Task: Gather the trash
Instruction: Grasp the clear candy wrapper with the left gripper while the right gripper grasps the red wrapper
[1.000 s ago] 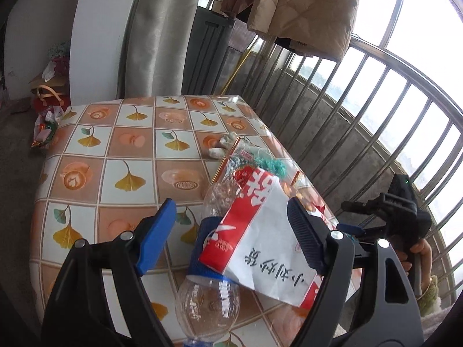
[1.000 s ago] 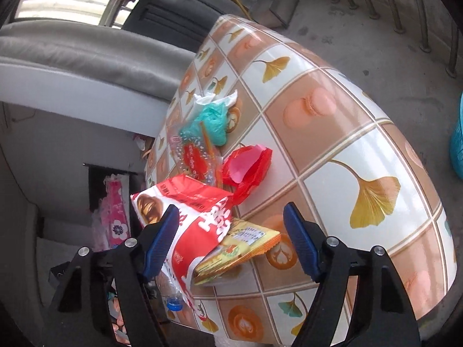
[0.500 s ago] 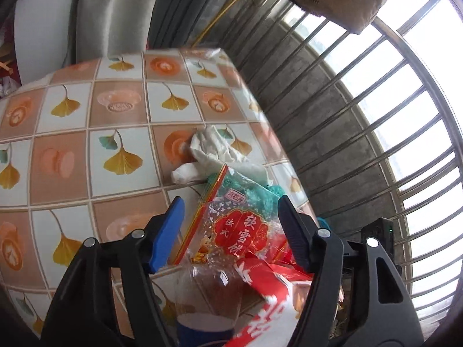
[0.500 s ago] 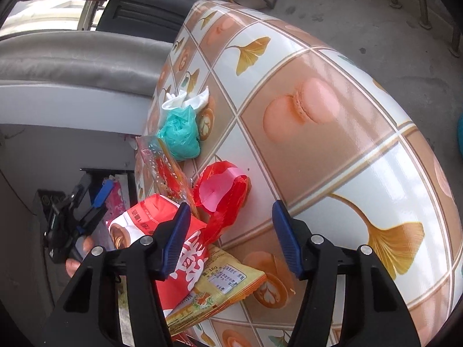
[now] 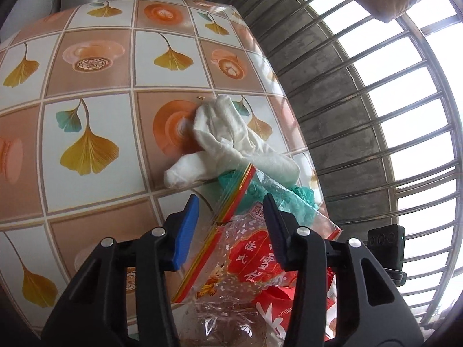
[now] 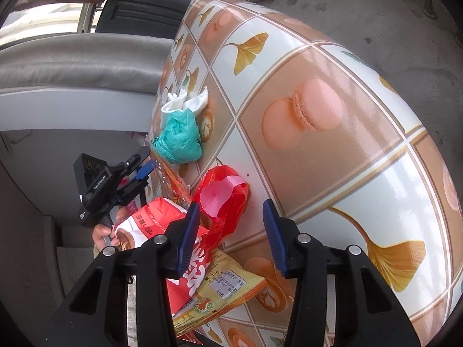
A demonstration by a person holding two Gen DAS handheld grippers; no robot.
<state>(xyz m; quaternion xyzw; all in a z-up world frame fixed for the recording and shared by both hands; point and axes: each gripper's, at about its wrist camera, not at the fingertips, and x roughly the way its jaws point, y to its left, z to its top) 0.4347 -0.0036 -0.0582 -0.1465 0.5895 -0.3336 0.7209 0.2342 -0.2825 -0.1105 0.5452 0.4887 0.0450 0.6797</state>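
Observation:
A heap of trash lies near the edge of the tiled-pattern table. My left gripper points down at a clear snack bag with a red label. Its jaws are closing with the bag's red-gold edge between them, and the pads do not visibly press on it. Just beyond lie a white tissue and a teal plastic bag. My right gripper hovers over a crumpled red wrapper. Its jaws are also closing, and the wrapper sits in the gap untouched. A red-and-white bag and a yellow packet lie under it.
In the right wrist view the left gripper and the hand holding it reach in from the left, with the teal plastic bag and white tissue beyond. A metal railing runs along the table's far side. A grey curtain hangs behind.
My left gripper swept forward over the heap, from the bottle and red-and-white bag to the clear snack bag, tilting down. Both pairs of jaws narrowed. The right gripper sank closer to the red wrapper.

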